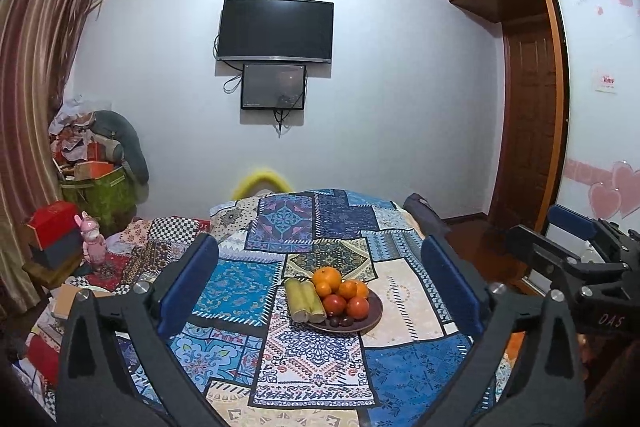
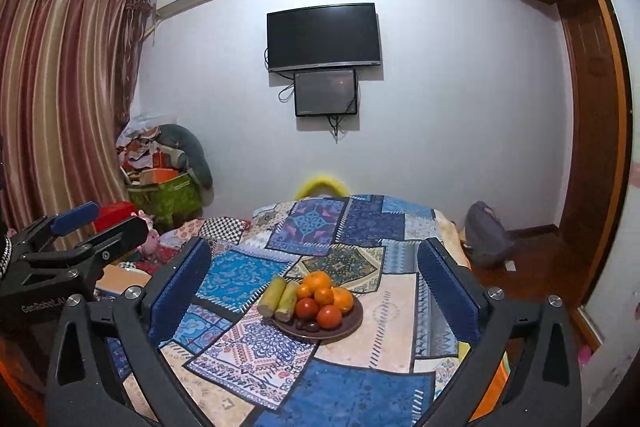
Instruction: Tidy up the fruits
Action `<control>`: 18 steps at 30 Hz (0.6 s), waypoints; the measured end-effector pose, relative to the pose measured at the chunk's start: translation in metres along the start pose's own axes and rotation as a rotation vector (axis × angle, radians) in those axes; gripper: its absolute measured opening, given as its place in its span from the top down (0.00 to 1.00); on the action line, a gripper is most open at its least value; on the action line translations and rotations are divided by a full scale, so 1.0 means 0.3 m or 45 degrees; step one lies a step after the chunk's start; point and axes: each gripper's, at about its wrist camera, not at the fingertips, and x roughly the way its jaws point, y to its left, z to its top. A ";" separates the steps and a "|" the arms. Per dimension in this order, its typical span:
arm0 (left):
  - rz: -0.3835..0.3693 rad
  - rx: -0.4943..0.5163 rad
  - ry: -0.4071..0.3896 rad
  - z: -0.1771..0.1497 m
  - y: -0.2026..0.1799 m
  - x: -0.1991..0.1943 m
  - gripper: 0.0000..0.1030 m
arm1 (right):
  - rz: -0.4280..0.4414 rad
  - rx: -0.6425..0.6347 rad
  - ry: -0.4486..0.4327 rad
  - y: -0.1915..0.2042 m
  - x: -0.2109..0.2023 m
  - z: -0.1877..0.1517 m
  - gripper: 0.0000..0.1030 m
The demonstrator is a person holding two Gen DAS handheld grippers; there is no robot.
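You have a round brown plate [image 1: 370, 321] on the patchwork cloth, piled with fruit. Two pale green sugarcane pieces [image 1: 304, 299] lie side by side at 9 o'clock. Oranges [image 1: 327, 278] stack from centre to 12 o'clock. Two red tomatoes [image 1: 357, 307] sit toward 6, small dark chestnuts [image 1: 340, 321] at the near rim.

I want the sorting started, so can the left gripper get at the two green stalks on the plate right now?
Probably yes. The left gripper is open and empty, and the green stalks lie at the plate's left edge, beside the oranges, with only bare cloth in between.
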 end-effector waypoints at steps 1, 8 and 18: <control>0.002 0.005 0.000 0.001 0.000 0.001 0.00 | -0.002 0.003 -0.001 -0.001 -0.002 -0.001 0.00; 0.005 0.015 -0.004 0.000 -0.004 -0.005 0.00 | -0.016 0.034 -0.007 -0.017 -0.012 -0.005 0.00; -0.004 0.022 -0.013 0.006 -0.012 -0.011 0.00 | -0.022 0.057 -0.013 -0.029 -0.025 -0.003 0.00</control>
